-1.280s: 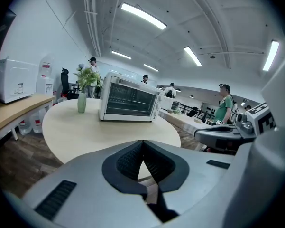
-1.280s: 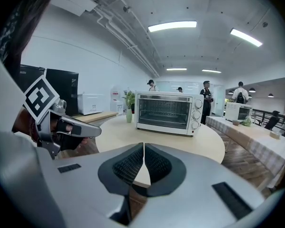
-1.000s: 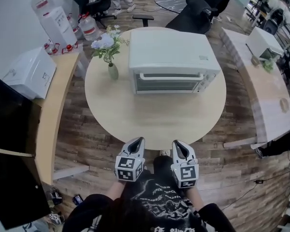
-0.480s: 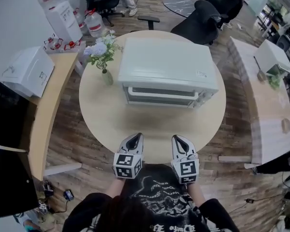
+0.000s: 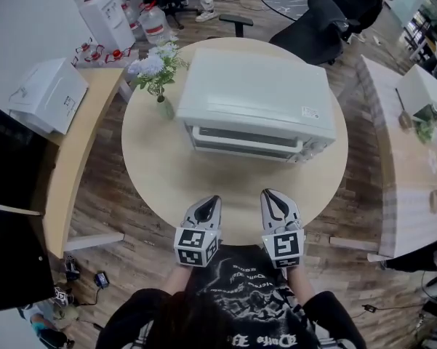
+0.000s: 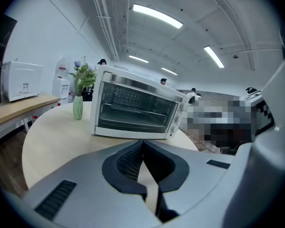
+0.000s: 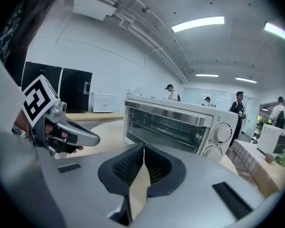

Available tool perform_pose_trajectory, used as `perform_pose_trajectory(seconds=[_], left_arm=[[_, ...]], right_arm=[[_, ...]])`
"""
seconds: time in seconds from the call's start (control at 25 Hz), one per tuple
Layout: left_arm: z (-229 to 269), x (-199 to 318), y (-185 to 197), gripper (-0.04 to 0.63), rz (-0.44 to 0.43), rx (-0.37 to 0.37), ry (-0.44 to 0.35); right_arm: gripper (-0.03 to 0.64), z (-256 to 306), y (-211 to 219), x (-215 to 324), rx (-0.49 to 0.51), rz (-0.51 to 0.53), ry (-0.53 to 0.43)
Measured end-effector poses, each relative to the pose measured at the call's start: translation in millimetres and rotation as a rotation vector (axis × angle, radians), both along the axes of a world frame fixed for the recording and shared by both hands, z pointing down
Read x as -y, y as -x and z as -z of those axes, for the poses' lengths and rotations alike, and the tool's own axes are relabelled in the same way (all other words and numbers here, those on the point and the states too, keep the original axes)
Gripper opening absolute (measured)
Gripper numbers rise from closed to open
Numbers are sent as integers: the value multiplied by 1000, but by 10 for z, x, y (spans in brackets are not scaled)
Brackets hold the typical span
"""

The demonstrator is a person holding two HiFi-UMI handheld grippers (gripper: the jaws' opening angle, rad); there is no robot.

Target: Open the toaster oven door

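Observation:
A white toaster oven [image 5: 254, 104] stands on the round beige table [image 5: 167, 173], its glass door [image 5: 243, 142] closed, a long handle along the door's top edge and knobs at its right end. The oven [image 6: 135, 109] fills the middle of the left gripper view, and the oven [image 7: 180, 125] also shows in the right gripper view. My left gripper [image 5: 212, 199] and right gripper [image 5: 267, 193] hover side by side at the table's near edge, well short of the oven. Both are shut with nothing between the jaws.
A small green vase of flowers [image 5: 160, 75] stands on the table left of the oven. A curved wooden desk [image 5: 80, 137] with a white appliance [image 5: 47, 93] runs along the left. Another desk [image 5: 407, 158] lies right, and office chairs [image 5: 320, 20] stand behind the table.
The view has shifted, so table and oven sit slightly lower and nearer in the head view. Both grippers kept their place at the table's near edge and stayed shut.

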State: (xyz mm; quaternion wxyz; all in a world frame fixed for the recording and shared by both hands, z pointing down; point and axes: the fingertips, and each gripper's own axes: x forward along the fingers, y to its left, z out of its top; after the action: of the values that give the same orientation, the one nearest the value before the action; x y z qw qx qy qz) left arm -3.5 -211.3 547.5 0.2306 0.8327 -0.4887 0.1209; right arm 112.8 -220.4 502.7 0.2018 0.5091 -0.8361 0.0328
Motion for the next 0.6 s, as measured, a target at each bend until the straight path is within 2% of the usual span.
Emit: perform_pose_trajectory(seconds=[0.24, 0.36, 0.48, 0.6], left_arm=[[82, 101, 107, 15, 5, 8, 5], [111, 136, 103, 15, -12, 23, -1], [107, 149, 113, 15, -20, 29, -1], [90, 150, 135, 15, -22, 25, 3]], right_arm=[[34, 126, 1, 103, 46, -29, 21], [126, 195, -48, 173, 81, -49, 41], [146, 295, -72, 249, 59, -46, 36], [166, 401, -136, 335, 135, -76, 54]])
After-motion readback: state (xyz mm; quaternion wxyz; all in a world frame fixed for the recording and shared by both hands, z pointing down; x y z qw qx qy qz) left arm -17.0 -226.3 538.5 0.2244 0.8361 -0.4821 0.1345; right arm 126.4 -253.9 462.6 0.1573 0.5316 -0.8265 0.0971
